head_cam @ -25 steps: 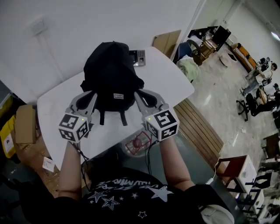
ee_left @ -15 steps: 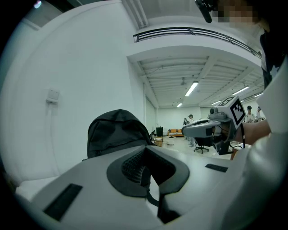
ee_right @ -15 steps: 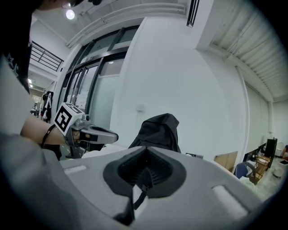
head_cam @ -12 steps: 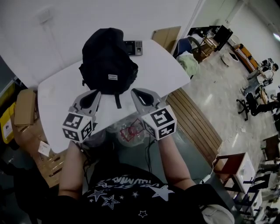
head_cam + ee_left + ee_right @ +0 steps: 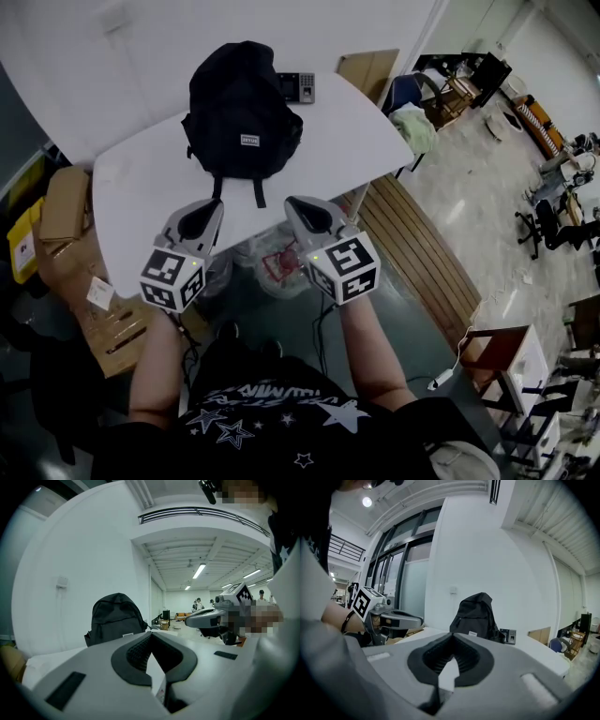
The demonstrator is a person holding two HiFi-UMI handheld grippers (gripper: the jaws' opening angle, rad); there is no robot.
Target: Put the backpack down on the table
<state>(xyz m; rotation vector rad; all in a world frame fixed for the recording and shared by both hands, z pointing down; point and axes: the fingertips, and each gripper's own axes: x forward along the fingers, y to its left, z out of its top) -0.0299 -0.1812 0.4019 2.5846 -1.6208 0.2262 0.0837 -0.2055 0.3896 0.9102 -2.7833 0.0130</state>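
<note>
Backpack (image 5: 242,117) stands upright on the white table (image 5: 141,187), toward its far side by the wall, its front label facing the person and two short straps lying on the tabletop in front of it. Nothing holds it.

At the far left, a cardboard box (image 5: 64,202) sits on the floor beside the table. The left gripper (image 5: 210,206) is held out in the person's left hand at the table's near edge, pointing toward the backpack and well apart from it. In the left gripper view its jaws are pressed together at the tips with nothing between them (image 5: 151,634); the backpack (image 5: 117,616) rises beyond them on the left, and the other gripper (image 5: 211,616) shows at the right.

Below the table edge, between the two grippers, lies a clear bag (image 5: 281,267) with something red in it. The right gripper (image 5: 300,206) is level with the left, also aimed at the backpack and clear of it. In the right gripper view its jaws are likewise closed and empty (image 5: 452,637), with the backpack (image 5: 477,616) straight ahead. Just right of the backpack, a small keypad (image 5: 300,86) lies on the table by the wall. Farther right, a wooden slatted board (image 5: 412,253) lies on the floor.
</note>
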